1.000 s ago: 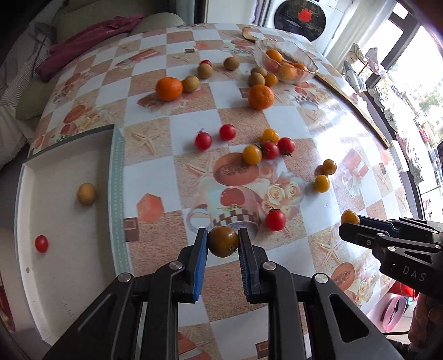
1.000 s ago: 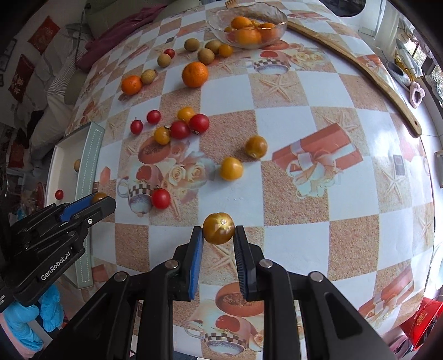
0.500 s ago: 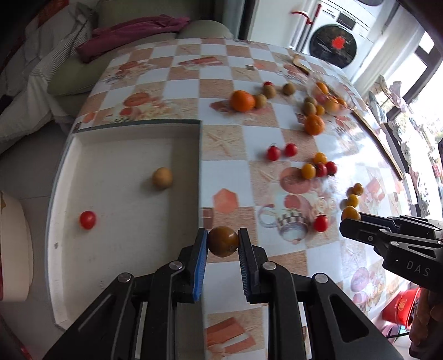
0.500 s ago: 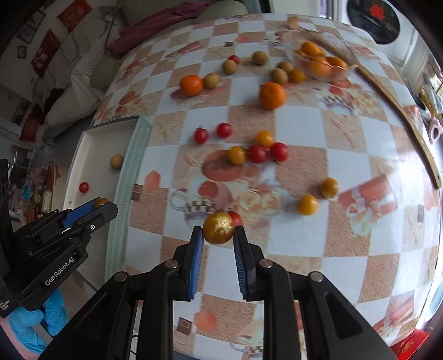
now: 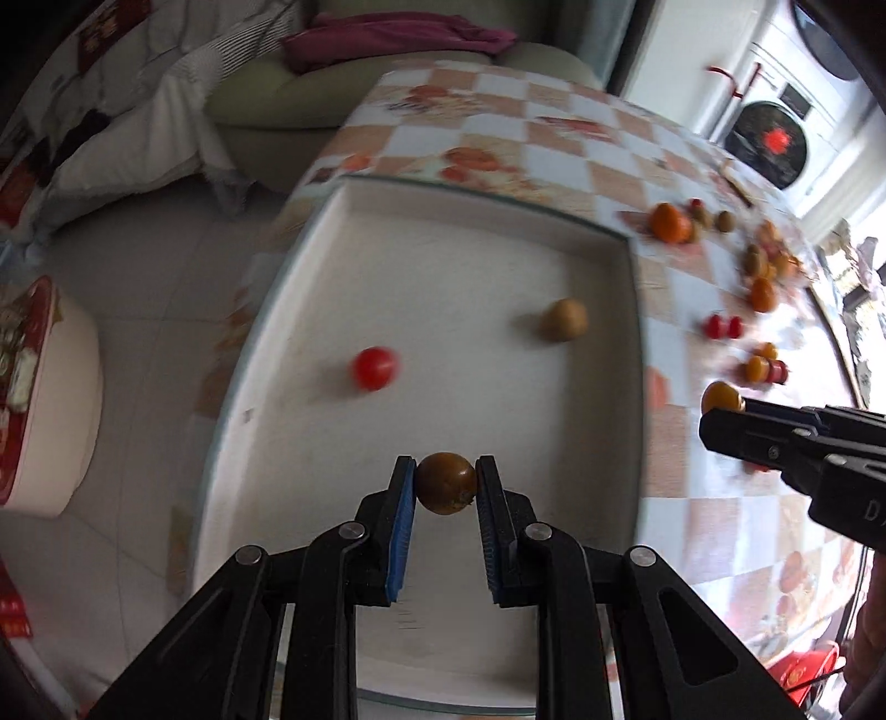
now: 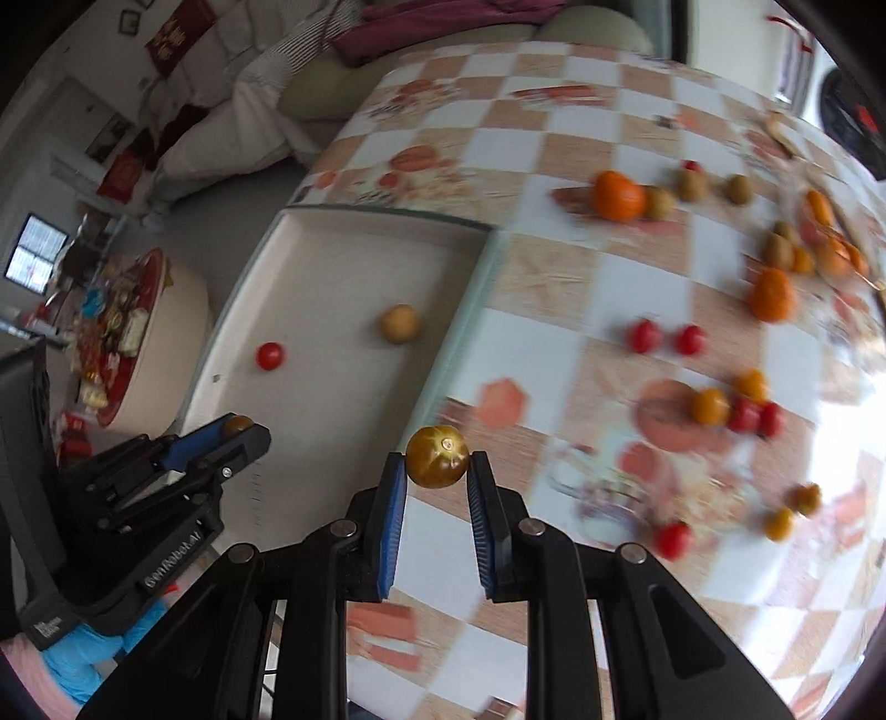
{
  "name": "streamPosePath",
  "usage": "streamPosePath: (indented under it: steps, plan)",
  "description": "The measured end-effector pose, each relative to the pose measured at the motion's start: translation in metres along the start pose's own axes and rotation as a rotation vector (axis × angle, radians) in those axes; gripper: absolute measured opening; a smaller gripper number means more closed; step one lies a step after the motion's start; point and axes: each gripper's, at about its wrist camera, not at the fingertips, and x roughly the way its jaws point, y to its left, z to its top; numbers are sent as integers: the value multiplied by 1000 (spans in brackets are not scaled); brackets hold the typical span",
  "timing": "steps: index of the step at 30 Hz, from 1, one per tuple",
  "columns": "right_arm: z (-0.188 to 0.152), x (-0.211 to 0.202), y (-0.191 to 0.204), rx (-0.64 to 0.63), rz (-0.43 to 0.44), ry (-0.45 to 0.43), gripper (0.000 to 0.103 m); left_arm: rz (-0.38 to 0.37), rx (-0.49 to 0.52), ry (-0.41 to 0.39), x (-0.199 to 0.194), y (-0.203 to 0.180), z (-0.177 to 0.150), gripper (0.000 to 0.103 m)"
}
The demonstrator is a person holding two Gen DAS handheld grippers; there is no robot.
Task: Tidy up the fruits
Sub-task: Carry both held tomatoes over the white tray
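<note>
My left gripper (image 5: 446, 483) is shut on a brownish-orange tomato (image 5: 446, 487) and hangs over the near part of the white tray (image 5: 470, 266). In the tray lie a red cherry tomato (image 5: 374, 368) and a tan round fruit (image 5: 563, 319). My right gripper (image 6: 437, 457) is shut on a yellow-brown tomato (image 6: 437, 451), above the table close to the tray's right rim (image 6: 465, 310). The left wrist view shows the right gripper (image 5: 720, 407) coming in from the right edge. The right wrist view has the left gripper (image 6: 238, 429) at the lower left.
Loose fruit is scattered over the checked tablecloth (image 6: 554, 138): oranges (image 6: 619, 195), red cherry tomatoes (image 6: 644, 335), yellow tomatoes (image 6: 709, 406) and tan fruits (image 6: 691, 184). A sofa with a magenta cloth (image 5: 398, 33) stands beyond the table. A round white tub (image 5: 50, 399) sits on the floor at left.
Both grippers have swept left from over the table toward the tray, each still gripping its tomato. The left one now hangs over the tray. The views are motion-blurred.
</note>
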Motion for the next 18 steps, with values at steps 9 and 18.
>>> streamPosePath:
  steps: [9,18]
  plan:
    - [25,58,44,-75,33,88,24,68,-46,30,25,32,-8,23]
    - [39,91,53,-108,-4,141,24,78,-32,40,38,36,-11,24]
